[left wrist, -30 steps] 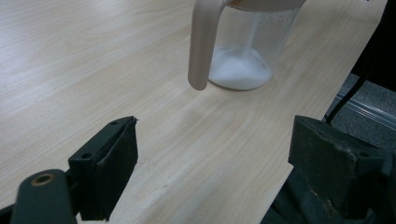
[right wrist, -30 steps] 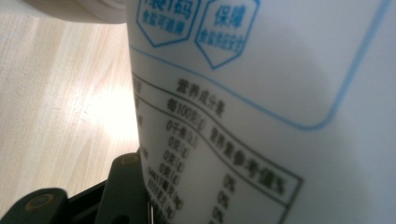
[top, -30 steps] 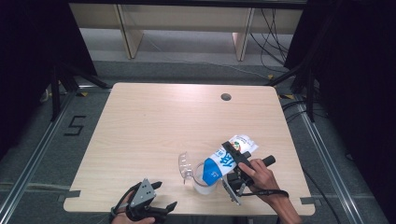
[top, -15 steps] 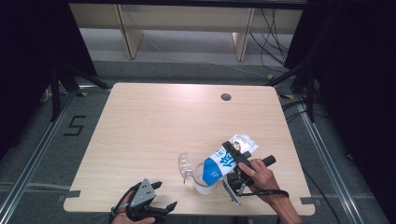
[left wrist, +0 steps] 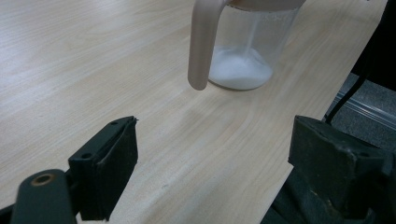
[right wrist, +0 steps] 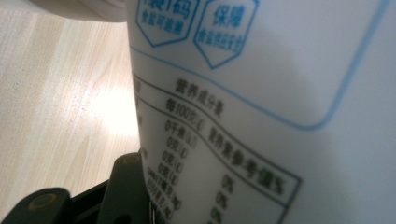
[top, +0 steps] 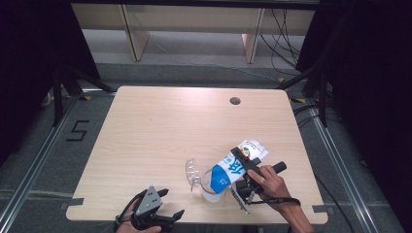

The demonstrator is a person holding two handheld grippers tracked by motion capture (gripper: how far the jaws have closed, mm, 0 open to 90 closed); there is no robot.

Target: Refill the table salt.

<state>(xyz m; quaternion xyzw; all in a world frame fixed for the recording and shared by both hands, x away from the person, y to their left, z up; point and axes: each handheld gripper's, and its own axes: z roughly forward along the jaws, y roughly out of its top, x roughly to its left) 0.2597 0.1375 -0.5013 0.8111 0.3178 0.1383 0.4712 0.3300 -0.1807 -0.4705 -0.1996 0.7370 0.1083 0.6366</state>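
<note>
Wooden table (top: 160, 126), near edge: right gripper (top: 246, 171) clamped on a tilted salt bag (top: 236, 167) pouring into the clear jug (top: 206, 187). Bag looks soft and slumpy, so I'd grip mid-body. Left gripper (top: 163, 208) sits with jaws apart, empty.

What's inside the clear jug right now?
A low heap of white powder lies on the clear jug's bottom, with a thin stream falling in. The bag tilted above covers its mouth.

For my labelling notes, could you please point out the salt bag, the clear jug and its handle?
salt bag (top: 232, 167): high view, blue-printed front of the tilted bag.
clear jug (left wrist: 261, 42): left gripper view, transparent wall above the white powder.
jug handle (left wrist: 201, 46): left gripper view, middle of the beige handle.
</note>
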